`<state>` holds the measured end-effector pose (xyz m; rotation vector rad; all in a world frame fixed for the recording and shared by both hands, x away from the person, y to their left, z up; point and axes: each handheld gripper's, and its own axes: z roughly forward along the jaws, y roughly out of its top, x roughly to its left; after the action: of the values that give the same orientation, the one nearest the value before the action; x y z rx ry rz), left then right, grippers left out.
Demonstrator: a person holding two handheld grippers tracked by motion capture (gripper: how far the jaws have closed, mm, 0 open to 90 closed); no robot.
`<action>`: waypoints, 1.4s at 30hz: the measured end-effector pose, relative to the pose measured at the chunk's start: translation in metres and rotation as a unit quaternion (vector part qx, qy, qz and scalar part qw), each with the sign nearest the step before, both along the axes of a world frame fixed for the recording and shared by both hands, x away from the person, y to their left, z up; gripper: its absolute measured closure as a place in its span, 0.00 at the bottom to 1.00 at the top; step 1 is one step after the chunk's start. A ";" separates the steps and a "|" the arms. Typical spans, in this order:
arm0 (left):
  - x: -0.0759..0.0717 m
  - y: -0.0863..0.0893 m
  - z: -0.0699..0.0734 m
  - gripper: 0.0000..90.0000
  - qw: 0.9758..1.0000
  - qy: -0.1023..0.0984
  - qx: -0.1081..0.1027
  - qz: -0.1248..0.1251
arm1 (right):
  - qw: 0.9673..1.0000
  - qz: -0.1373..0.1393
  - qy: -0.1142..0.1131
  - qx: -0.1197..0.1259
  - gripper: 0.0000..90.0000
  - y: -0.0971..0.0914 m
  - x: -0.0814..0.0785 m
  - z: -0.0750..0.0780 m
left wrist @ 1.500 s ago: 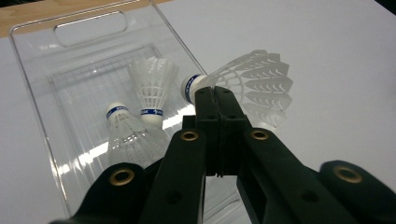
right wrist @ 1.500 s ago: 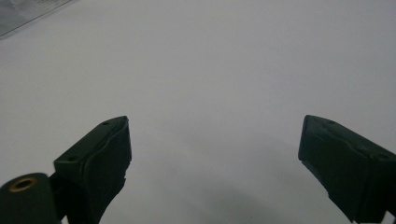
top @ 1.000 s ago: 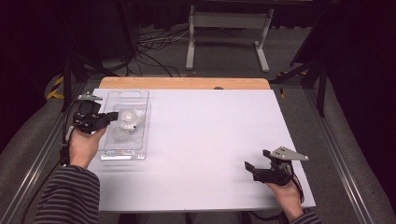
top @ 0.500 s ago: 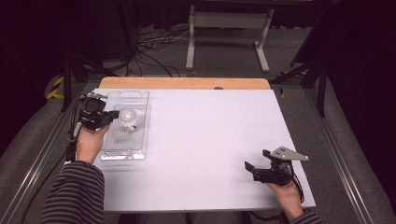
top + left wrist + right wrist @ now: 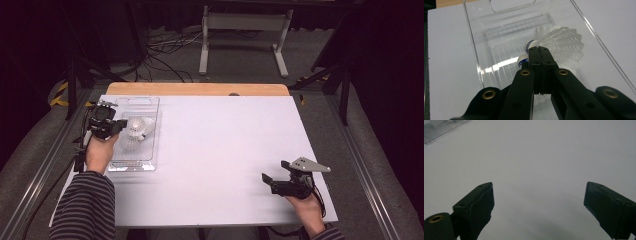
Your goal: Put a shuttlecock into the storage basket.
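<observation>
A: Tray (image 5: 150, 107) at far left: clear plastic, ribbed floor. Shuttlecocks (image 5: 564, 46): white feathers, white cork with a blue band.

B: Noted. Desk (image 5: 220, 150): white top, tan wood strip along the far edge. Both grippers black with brass rivets; the right gripper (image 5: 272, 179) carries a grey plate. Sleeve (image 5: 85, 205): dark-and-grey stripes.

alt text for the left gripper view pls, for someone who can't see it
The left gripper has its two black jaws closed on the feather skirt of a white shuttlecock over a clear plastic tray. A second shuttlecock lies in the tray just behind the jaws, its white cork tip with a blue band showing. The tray sits on a white table.
</observation>
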<state>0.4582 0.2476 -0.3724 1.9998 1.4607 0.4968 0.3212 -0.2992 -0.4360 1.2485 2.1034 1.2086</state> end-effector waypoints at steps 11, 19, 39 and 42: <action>0.003 0.003 -0.013 0.96 1.000 0.021 0.009 -0.001 | 1.000 0.003 0.001 0.000 0.11 0.001 0.000 0.000; 0.001 0.002 -0.010 0.90 1.000 0.017 -0.005 -0.008 | 1.000 0.001 0.001 0.003 0.11 0.000 0.000 0.000; -0.010 -0.008 0.002 0.39 0.999 -0.020 -0.014 -0.022 | 1.000 0.000 -0.004 0.000 0.11 0.001 0.001 0.000; -0.012 -0.010 0.002 0.36 0.999 -0.023 -0.010 -0.025 | 1.000 0.000 -0.006 0.001 0.11 0.001 0.001 0.001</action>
<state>0.4457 0.2379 -0.3700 1.9909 1.3796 0.5007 0.3219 -0.2986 -0.4353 1.2398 2.0948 1.2164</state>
